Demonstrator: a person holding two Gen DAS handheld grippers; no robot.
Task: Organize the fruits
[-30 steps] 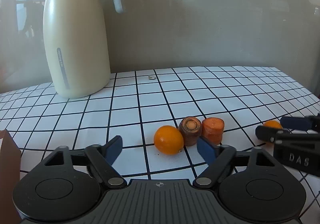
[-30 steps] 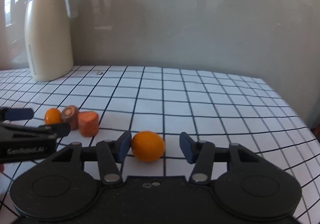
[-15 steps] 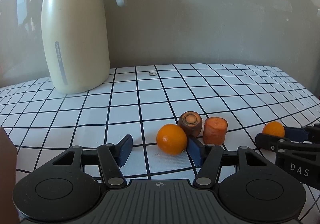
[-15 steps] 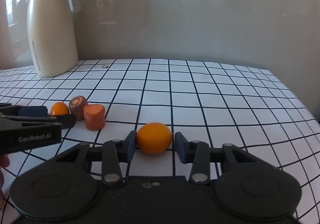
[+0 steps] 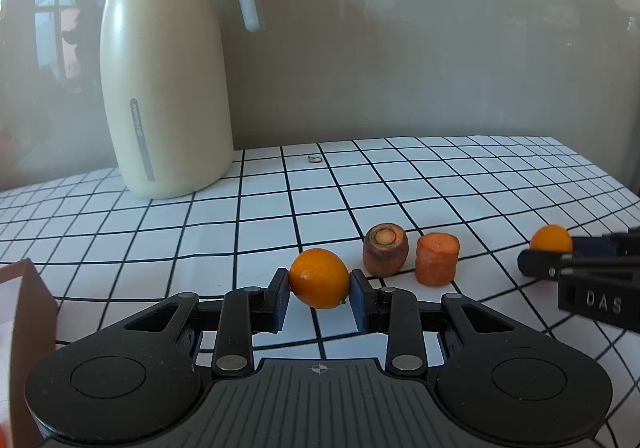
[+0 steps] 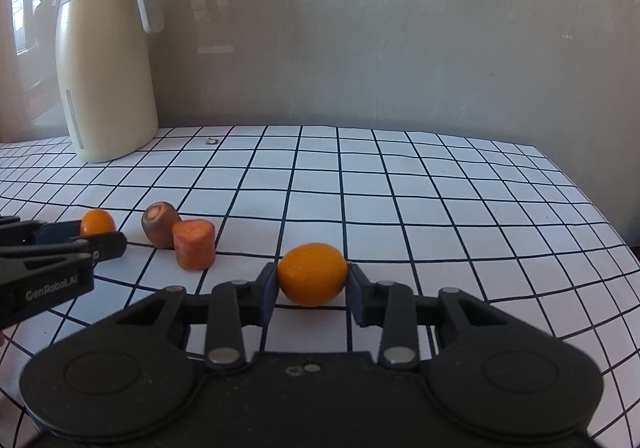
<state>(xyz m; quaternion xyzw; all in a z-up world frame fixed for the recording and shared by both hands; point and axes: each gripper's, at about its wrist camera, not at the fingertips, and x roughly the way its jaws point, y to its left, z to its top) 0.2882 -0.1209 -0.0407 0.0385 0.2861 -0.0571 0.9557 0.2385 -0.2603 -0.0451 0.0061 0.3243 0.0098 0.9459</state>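
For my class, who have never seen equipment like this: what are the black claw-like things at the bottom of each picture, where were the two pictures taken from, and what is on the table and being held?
The black claws are two hand-held grippers, one in each of a person's hands. Each carries a camera looking forward along its two fingers, so each picture shows its own gripper at the bottom.

In the left camera's view, the left gripper has a small orange between its fingers, with the jaws closing onto it. In the right camera's view, the right gripper is shut on a second orange.

On the checked tablecloth stand two carrot pieces, between the grippers, and a cream jug at the back near the wall. Each gripper also shows at the edge of the other's picture.
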